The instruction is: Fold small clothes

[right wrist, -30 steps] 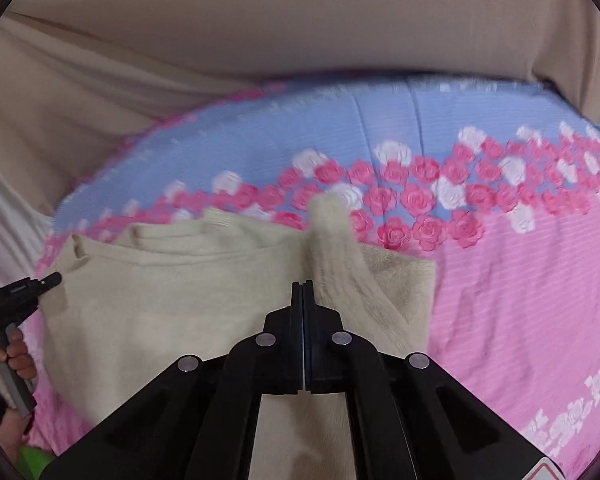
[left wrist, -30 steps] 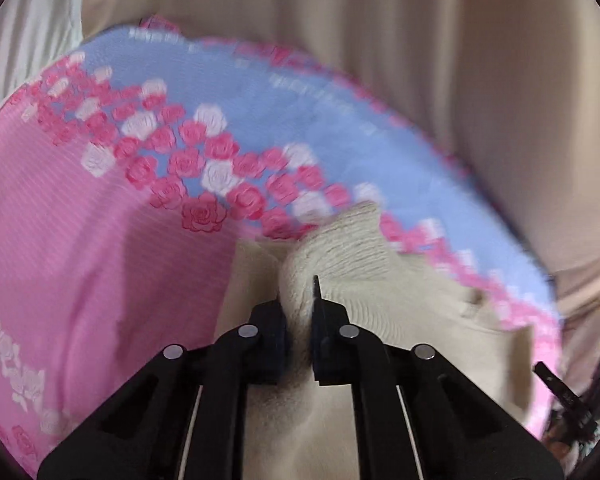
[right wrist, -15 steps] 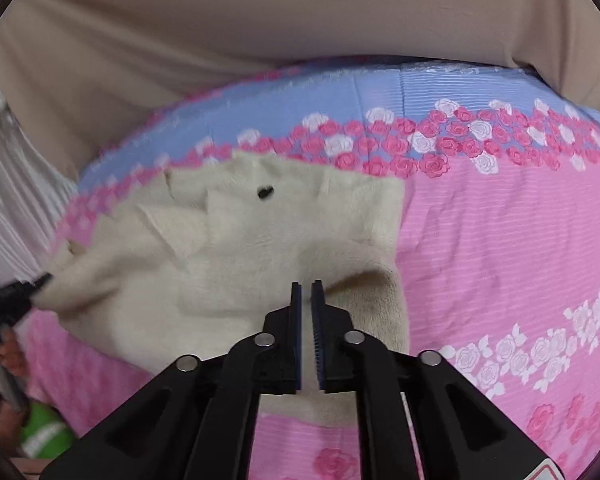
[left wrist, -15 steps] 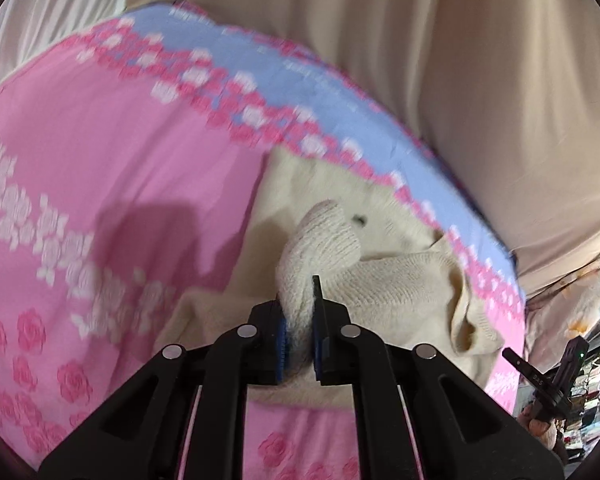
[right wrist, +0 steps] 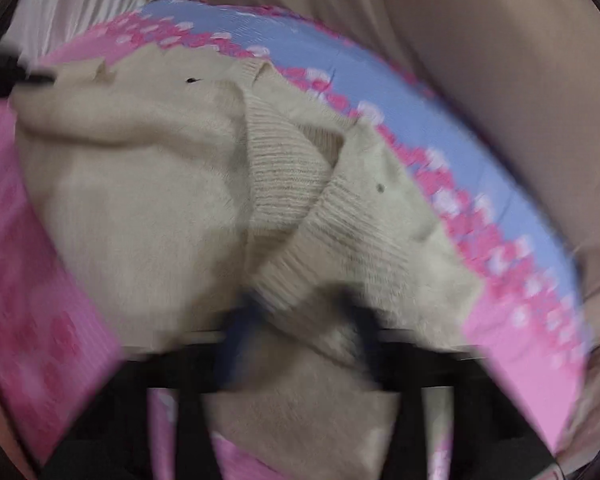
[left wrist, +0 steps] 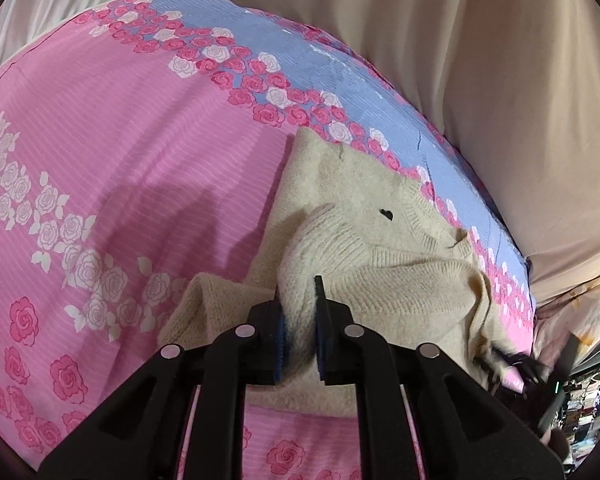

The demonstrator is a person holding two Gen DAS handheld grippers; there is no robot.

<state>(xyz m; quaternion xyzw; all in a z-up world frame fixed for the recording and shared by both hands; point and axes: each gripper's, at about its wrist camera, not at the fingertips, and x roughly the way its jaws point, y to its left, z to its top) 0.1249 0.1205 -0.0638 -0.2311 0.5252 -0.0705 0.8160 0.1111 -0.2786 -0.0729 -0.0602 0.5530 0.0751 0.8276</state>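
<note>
A cream knit sweater (left wrist: 364, 216) lies on a pink and blue rose-print bedsheet (left wrist: 132, 152). My left gripper (left wrist: 301, 312) is shut on a bunched sleeve of the sweater (left wrist: 300, 280) and holds it over the sweater's body. In the blurred right wrist view the sweater (right wrist: 148, 184) fills the middle, with a ribbed cuff (right wrist: 292, 264) lying between the spread fingers of my right gripper (right wrist: 300, 320), which is open. The fingers are smeared by motion.
A beige curtain or cover (left wrist: 480, 60) hangs behind the bed. A white pillow or sheet (left wrist: 40, 12) is at the far left. Clutter and the other gripper (left wrist: 540, 372) show at the lower right of the left wrist view.
My right gripper has opened wide and swung quickly to the sweater's right side, over a ribbed cuff. My left gripper keeps the sleeve, and its view has shifted a little.
</note>
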